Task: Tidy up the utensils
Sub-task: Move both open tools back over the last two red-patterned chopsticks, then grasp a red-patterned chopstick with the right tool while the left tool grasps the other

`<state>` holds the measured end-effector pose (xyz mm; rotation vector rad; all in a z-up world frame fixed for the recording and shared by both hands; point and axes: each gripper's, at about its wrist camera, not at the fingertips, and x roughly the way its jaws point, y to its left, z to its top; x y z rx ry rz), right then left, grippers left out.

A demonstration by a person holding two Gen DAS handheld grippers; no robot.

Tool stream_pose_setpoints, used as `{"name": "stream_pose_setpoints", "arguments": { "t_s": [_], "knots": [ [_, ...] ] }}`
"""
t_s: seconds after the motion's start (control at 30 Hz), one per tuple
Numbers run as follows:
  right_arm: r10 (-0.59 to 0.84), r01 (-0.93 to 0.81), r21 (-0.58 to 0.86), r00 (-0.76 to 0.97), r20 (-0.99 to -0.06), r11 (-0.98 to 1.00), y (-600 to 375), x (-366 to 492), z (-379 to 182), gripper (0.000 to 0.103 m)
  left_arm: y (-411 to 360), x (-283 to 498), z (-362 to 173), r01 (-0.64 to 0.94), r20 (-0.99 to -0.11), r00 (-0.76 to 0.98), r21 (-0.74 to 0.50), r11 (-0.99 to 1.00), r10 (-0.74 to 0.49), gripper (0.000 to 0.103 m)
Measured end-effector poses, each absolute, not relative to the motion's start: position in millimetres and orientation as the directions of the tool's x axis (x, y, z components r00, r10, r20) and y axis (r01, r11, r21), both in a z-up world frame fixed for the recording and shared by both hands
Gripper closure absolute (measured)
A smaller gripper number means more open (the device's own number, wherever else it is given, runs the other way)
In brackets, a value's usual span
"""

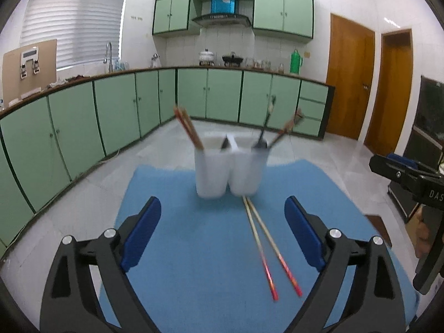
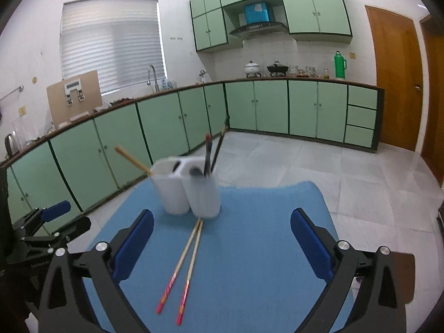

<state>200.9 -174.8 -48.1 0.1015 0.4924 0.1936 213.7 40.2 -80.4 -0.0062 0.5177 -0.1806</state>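
Nearest the cameras, both grippers hang over the blue mat (image 1: 172,244) with nothing in them: the left gripper (image 1: 222,231) has its jaws spread wide, and the right gripper (image 2: 222,238) likewise, its blue pads well apart and clear of everything. Between and just ahead of them lies a pair of chopsticks (image 2: 181,266), red-patterned ends toward the cameras, pale tips almost touching the foot of the white two-compartment holder (image 1: 229,166). The holder stands upright near the far edge of the mat. Its left compartment carries a brown pair of chopsticks (image 1: 187,127) leaning left; the right one holds dark-handled utensils (image 1: 265,127), too blurred to name.

So the sorting looks mostly done: the loose pair on the mat is what remains, and I judge it belongs with the other chopsticks. Nothing blocks the way to it. Beyond, bare floor tiles run to green cabinets (image 2: 166,127) beneath the kitchen worktop, with a green thermos (image 2: 340,65) standing far off.
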Motion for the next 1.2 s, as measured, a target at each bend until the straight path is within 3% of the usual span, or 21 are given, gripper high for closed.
{"name": "stream_pose_setpoints", "arguments": {
  "t_s": [0.53, 1.2],
  "knots": [
    [0.167, -0.117, 0.121, 0.778, -0.606, 0.986, -137.7, 159.9, -154.1, 0.008, 46.6, 180.3, -171.1, 0.142, -0.626, 0.771, -0.015, 0.99, -0.12, 0.015],
    [0.186, -0.177, 0.095, 0.623, -0.76, 0.98, -104.0, 167.7, -199.0, 0.062, 55.4, 187.5, -187.0, 0.108, -0.682, 0.726, -0.011, 0.994, -0.087, 0.015]
  ]
}}
